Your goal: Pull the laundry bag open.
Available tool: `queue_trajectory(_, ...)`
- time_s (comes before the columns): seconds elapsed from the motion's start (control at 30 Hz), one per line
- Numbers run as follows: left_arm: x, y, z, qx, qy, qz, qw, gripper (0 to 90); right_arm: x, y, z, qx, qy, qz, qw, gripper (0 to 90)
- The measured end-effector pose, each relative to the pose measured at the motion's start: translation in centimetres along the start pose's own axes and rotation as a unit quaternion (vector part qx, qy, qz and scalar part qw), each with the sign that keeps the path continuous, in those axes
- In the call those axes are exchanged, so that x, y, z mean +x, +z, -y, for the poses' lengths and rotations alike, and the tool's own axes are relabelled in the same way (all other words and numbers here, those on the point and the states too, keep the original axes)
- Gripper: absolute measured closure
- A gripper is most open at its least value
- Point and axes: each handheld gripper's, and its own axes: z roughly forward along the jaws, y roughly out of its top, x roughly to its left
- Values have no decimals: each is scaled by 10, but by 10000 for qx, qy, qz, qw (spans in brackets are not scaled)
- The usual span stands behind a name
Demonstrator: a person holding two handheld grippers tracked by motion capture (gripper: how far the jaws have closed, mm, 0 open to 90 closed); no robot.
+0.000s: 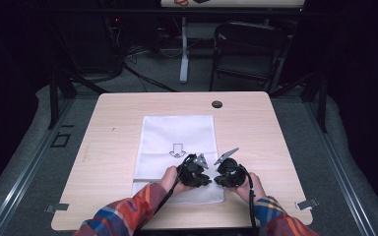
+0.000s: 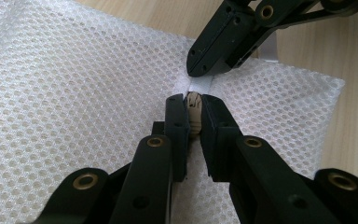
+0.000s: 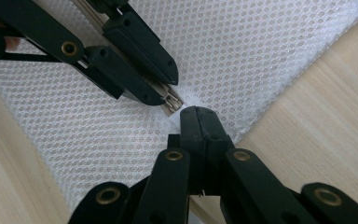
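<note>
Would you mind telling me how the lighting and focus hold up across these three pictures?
High view: the table and white mesh bag are evenly lit, the room around them nearly black, small details soft. Left gripper view: mesh sharp around the zipper pull, the near jaws slightly soft. Right gripper view: bright and even, mesh crisp mid-frame, wood grain a little blurred at the edges; no strong glare.

White mesh cloth bag (image 2: 74, 93), matt wood-grain table (image 1: 256, 123).

Left gripper (image 2: 194, 105) jaws pinch beige zipper pull (image 2: 194, 112) on white mesh bag (image 2: 74, 93). Right gripper (image 2: 204, 70) jaws closed, tips pressing bag's white tape (image 2: 200, 85) just beyond pull. Wooden table (image 2: 345, 56) around bag.
</note>
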Motion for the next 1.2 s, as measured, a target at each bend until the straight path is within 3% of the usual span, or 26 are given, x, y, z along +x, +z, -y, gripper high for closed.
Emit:
queue_trajectory(0.1,-1,-1,0,-13,104,4,9999,819,-1,0,0,29,33,-23,10000,900)
queue_trajectory(0.47,-2,-2,0,8,140,-34,9999,820,-1,1,2,-122,252,-57,9996,900)
queue_trajectory(0.5,-2,-2,-1,22,159,-35,9999,820,-2,0,1,-27,176,-57,9998,900)
queue_trajectory(0.97,-1,-5,2,119,213,35,9997,820,-1,1,1,-34,210,-145,9997,900)
queue_trajectory(1.03,0,-5,3,95,209,83,9997,820,-1,1,2,-114,300,-257,9992,900)
queue_trajectory(1.2,0,-7,2,100,217,73,9997,820,1,1,1,-58,239,-193,9995,900)
